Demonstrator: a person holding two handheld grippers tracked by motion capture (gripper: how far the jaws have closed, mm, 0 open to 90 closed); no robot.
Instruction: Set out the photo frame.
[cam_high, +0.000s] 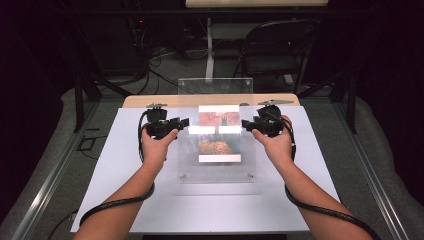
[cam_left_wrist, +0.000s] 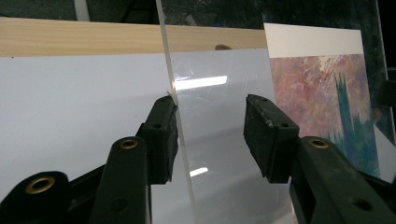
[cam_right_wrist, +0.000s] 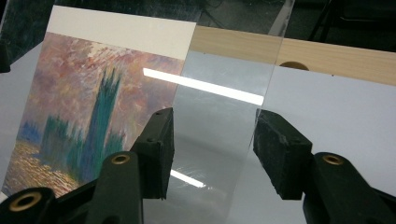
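Note:
A clear acrylic sheet (cam_high: 215, 90) stands tilted over the white board, its far edge raised. Under it lies a print of a painting (cam_high: 219, 135) in pink, orange and teal with white borders. My left gripper (cam_high: 184, 122) is at the sheet's left edge and my right gripper (cam_high: 246, 124) at its right edge. In the left gripper view the jaws stand apart around the sheet (cam_left_wrist: 210, 107); one pad (cam_left_wrist: 163, 135) touches its edge, the other is clear of it. In the right gripper view the sheet (cam_right_wrist: 219, 121) also passes between open jaws, with the print (cam_right_wrist: 84, 107) at the left.
A white board (cam_high: 125, 165) covers the wooden table (cam_high: 150, 101). Two small metal studs (cam_high: 183, 176) sit near the sheet's near corners. A folding chair (cam_high: 275, 45) and cables lie beyond the table. Cables trail from both grippers along the forearms.

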